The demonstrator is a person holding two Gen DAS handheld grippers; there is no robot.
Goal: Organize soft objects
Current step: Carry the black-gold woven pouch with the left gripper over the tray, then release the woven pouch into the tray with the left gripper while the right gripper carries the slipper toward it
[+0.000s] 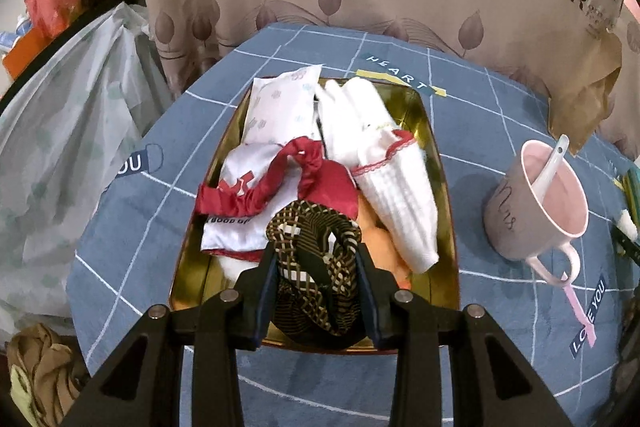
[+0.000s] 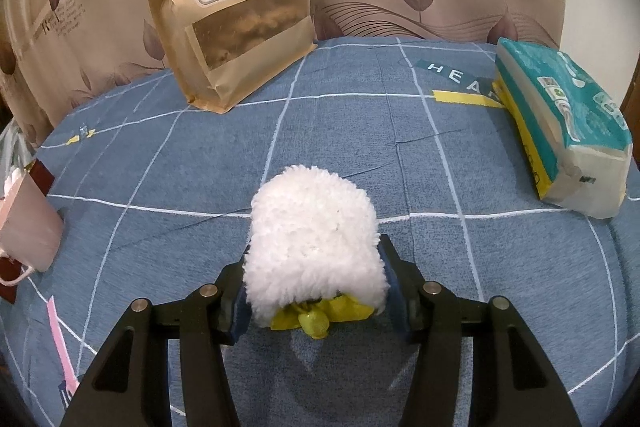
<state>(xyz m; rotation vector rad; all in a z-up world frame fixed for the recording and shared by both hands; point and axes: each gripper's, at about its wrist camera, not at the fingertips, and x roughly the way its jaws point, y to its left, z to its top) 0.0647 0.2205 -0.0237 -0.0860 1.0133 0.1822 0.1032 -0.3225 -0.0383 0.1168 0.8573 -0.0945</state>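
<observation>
In the left wrist view a gold metal tin [image 1: 434, 155] on the blue checked cloth holds several soft things: a white floral packet [image 1: 280, 107], white socks [image 1: 384, 163], a red and white satin cloth [image 1: 280, 183] and something orange [image 1: 378, 239]. My left gripper [image 1: 316, 255] is shut on a black and gold patterned cloth [image 1: 316, 267] over the tin's near end. In the right wrist view my right gripper [image 2: 314, 263] is shut on a white fluffy toy [image 2: 312, 239] with a yellow part [image 2: 316, 319], just above the cloth.
A pink mug with a spoon [image 1: 540, 203] stands right of the tin. A white plastic bag [image 1: 68, 147] hangs at the left. In the right wrist view a tan snack bag [image 2: 228, 7] leans at the back and a tissue pack [image 2: 560, 123] lies at the right.
</observation>
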